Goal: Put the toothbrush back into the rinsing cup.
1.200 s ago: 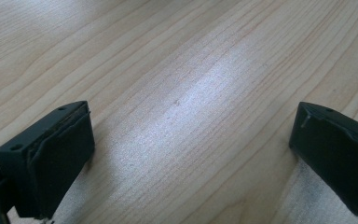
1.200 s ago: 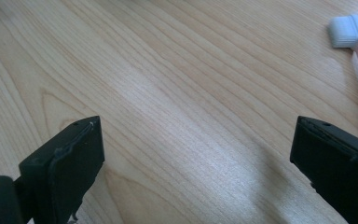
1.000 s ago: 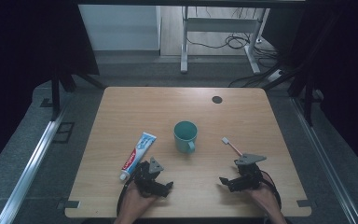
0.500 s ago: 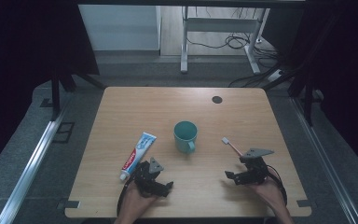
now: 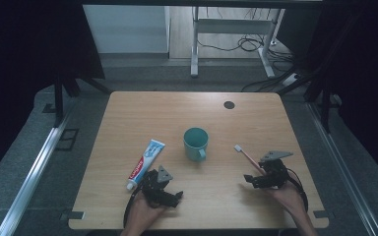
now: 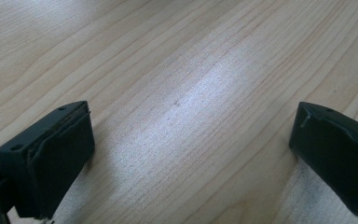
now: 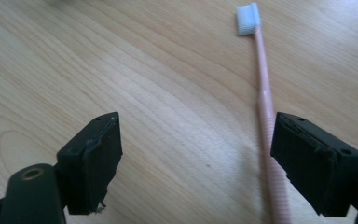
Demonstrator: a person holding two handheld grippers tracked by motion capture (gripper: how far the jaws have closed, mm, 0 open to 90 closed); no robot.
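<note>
A pink toothbrush (image 5: 244, 155) with white bristles (image 7: 248, 18) lies on the wooden table (image 5: 256, 123), right of a teal mug (image 5: 196, 142). My right gripper (image 5: 252, 180) sits low over the handle end. In the right gripper view my right gripper (image 7: 196, 126) is open; its jaws have just been closing. The toothbrush handle (image 7: 266, 112) lies between them, close to the right-hand jaw, and no pad presses on it. A white, blue and red toothpaste tube (image 5: 145, 161) lies left of the mug. My left gripper (image 5: 173, 195) rests just below the tube, and my left gripper (image 6: 191, 112) is open over bare wood.
A dark round cable hole (image 5: 229, 104) marks the table's far side. Beyond the far edge are a desk frame (image 5: 195, 44) and cables (image 5: 246, 44) on the floor. Metal rails (image 5: 34, 172) run along both sides of the table.
The right gripper has shifted a little to the right and farther up the table, along the toothbrush handle. The left gripper, mug and toothpaste have not moved.
</note>
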